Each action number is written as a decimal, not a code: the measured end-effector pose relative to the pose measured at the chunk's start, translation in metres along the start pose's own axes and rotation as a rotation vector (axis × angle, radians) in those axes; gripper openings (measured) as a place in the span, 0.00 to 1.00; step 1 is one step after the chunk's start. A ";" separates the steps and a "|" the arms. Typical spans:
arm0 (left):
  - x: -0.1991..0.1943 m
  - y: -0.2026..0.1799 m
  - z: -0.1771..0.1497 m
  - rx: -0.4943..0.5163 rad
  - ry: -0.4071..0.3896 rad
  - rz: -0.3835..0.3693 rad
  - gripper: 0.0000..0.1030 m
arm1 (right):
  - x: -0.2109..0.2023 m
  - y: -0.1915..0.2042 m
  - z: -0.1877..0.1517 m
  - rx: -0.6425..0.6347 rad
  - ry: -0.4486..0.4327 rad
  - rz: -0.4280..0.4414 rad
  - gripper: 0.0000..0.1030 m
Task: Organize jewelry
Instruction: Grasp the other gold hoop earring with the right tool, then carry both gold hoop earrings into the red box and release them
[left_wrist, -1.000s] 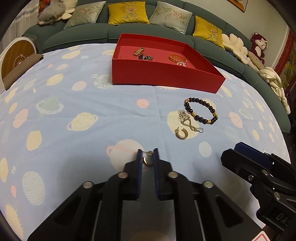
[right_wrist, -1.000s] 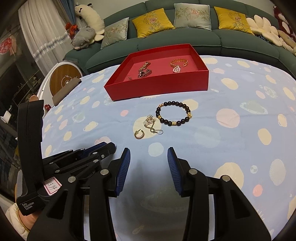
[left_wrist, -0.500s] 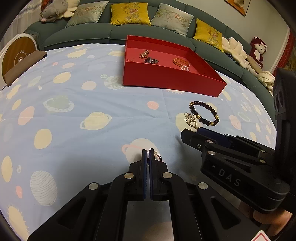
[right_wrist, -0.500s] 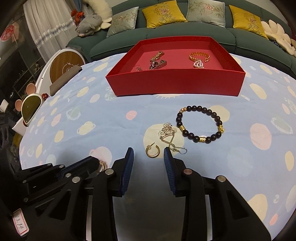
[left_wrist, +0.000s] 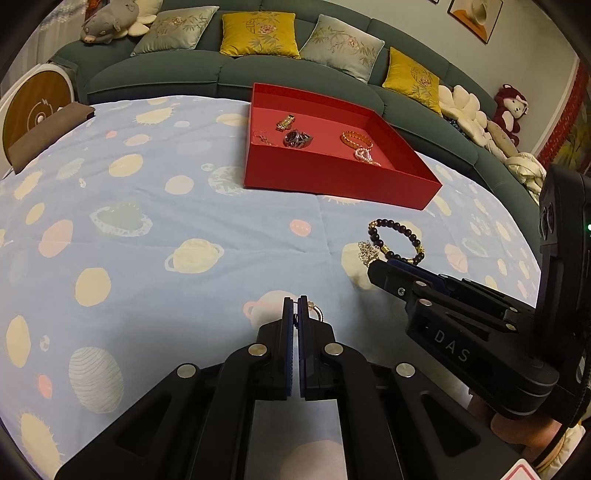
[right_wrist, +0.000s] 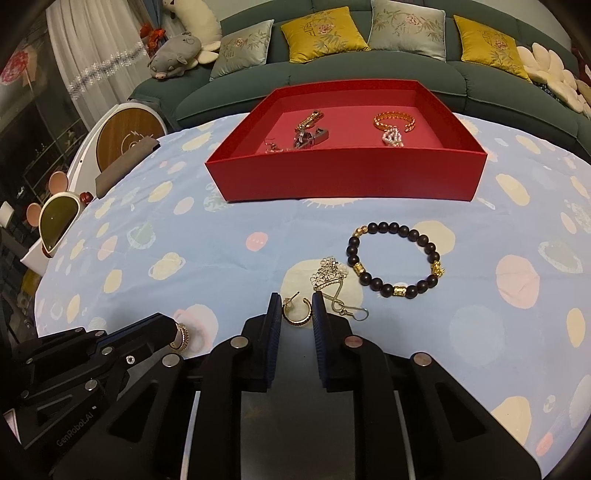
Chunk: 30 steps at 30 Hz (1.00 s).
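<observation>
On the planet-print cloth, my left gripper (left_wrist: 295, 306) is shut on a gold hoop earring (left_wrist: 317, 313), held just above the cloth; the right wrist view shows that hoop (right_wrist: 181, 336) at the left gripper's (right_wrist: 173, 332) tip. My right gripper (right_wrist: 296, 304) straddles a second gold hoop earring (right_wrist: 297, 315) lying on the cloth, jaws closing, pads very near it. Beside it lie a pale flower drop earring (right_wrist: 330, 272) and a dark beaded bracelet (right_wrist: 400, 290). The red box (right_wrist: 343, 181) behind holds a watch, a gold bracelet and several small pieces.
The right gripper (left_wrist: 388, 266) lies low across the right side of the left wrist view, partly covering the beaded bracelet (left_wrist: 391, 222). A green sofa (left_wrist: 221, 74) with cushions and plush toys curves behind the table. A round wooden-faced stand (right_wrist: 127, 138) sits at the left edge.
My left jaws shut on their hoop earring. My right gripper came forward to the second hoop and its jaws narrowed around it.
</observation>
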<state>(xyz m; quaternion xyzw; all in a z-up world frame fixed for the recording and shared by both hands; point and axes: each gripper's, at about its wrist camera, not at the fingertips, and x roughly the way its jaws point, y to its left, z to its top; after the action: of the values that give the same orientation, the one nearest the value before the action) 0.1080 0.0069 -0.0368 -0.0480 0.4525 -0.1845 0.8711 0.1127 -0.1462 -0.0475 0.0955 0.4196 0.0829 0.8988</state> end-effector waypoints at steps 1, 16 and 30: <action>-0.002 0.000 0.003 0.000 -0.006 -0.001 0.01 | -0.005 -0.001 0.002 0.005 -0.010 0.003 0.16; -0.010 -0.020 0.110 0.052 -0.146 -0.044 0.01 | -0.045 -0.036 0.096 0.048 -0.170 0.022 0.16; 0.064 -0.015 0.221 0.069 -0.180 -0.011 0.01 | 0.040 -0.056 0.188 0.098 -0.152 0.035 0.16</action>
<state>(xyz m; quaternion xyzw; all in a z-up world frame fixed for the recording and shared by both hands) 0.3152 -0.0490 0.0472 -0.0371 0.3657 -0.1996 0.9083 0.2872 -0.2102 0.0278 0.1528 0.3519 0.0707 0.9208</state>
